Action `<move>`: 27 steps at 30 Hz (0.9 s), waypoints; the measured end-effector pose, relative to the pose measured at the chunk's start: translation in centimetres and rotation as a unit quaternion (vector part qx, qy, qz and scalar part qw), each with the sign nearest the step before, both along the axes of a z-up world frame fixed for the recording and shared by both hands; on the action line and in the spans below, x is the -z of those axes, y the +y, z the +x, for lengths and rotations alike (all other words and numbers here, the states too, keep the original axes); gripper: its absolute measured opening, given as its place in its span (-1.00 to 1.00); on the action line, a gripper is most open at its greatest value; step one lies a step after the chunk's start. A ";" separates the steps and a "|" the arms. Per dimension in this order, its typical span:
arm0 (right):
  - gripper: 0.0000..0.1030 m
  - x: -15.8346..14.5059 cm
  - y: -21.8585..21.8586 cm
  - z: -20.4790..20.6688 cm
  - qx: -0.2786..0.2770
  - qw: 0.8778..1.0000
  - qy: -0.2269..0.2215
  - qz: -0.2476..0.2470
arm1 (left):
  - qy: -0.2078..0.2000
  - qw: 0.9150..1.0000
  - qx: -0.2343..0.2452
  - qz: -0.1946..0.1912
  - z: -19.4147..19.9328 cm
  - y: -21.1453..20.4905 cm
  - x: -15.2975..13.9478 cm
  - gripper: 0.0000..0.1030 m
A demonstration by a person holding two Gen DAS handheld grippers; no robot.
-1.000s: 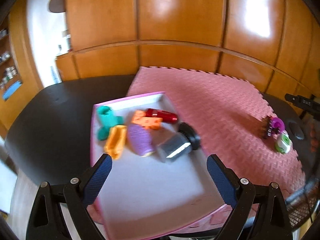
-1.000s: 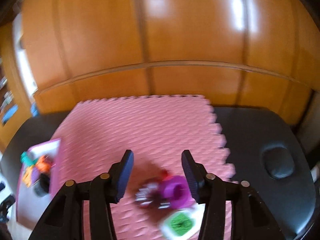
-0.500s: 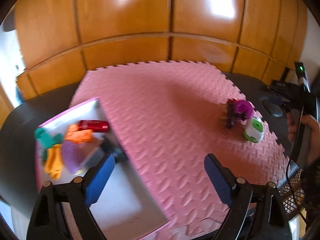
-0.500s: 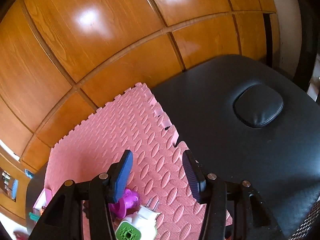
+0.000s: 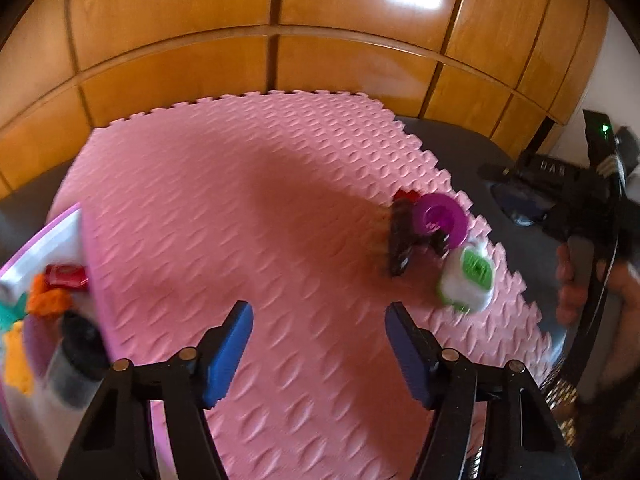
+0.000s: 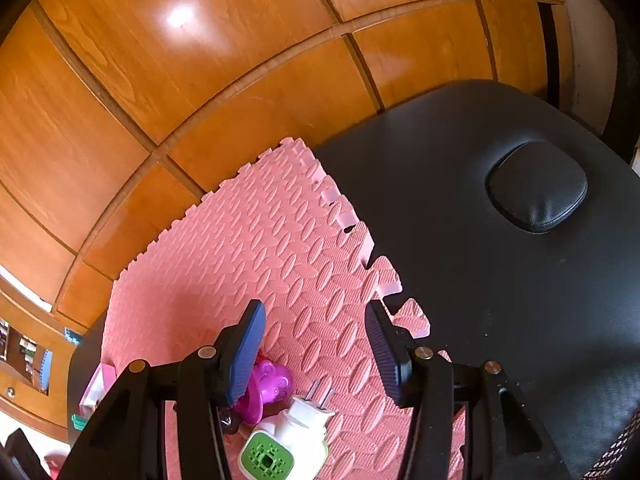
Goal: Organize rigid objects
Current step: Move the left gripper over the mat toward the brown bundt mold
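The left claw (image 5: 318, 342), its jaws just narrowed yet still apart with nothing between them, hovers over the pink mat (image 5: 240, 208). At two o'clock lie a purple ring (image 5: 440, 220), a dark comb (image 5: 400, 244) and a white-and-green plug (image 5: 466, 280). The right claw (image 6: 314, 350) gapes empty above the mat's edge, the plug at its seven o'clock.

— Inspector: What could not be made out on the left wrist view?
— Assistant: The tray (image 5: 40, 236) was cut by the left edge, its contents smeared by motion blur; the dark comb-like item (image 5: 400, 240) was also blurred.
— Inspector: And the right wrist view?
— Assistant: The purple toy (image 6: 272, 388) sat partly hidden behind a finger; the white plug (image 6: 296, 428) ran off the bottom edge.
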State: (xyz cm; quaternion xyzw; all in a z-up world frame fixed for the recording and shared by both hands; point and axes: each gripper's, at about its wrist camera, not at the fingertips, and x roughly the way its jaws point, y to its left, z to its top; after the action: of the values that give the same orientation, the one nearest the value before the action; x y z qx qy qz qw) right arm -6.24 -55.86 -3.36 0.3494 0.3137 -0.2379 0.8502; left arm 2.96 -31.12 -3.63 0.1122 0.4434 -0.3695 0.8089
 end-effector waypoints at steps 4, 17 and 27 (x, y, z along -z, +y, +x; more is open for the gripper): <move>0.01 0.1 0.1 0.3 -0.008 1.000 0.004 0.002 | 0.014 1.000 0.012 -0.015 0.5 -2.7 0.2 0.39; 0.01 0.6 -0.2 0.5 -0.015 1.000 0.002 0.023 | 0.077 0.995 0.009 -0.060 4.1 -7.2 2.7 0.02; 0.01 0.8 0.1 1.0 -0.024 0.999 0.016 0.019 | 0.065 0.995 -0.008 -0.074 4.1 -3.7 2.4 0.01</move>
State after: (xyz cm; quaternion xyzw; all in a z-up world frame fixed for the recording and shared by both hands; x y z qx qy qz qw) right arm -5.22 -55.71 -4.18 0.3539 0.3400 -0.2167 0.8439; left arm 7.10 -34.83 -5.99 0.0243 0.4673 -0.4017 0.7872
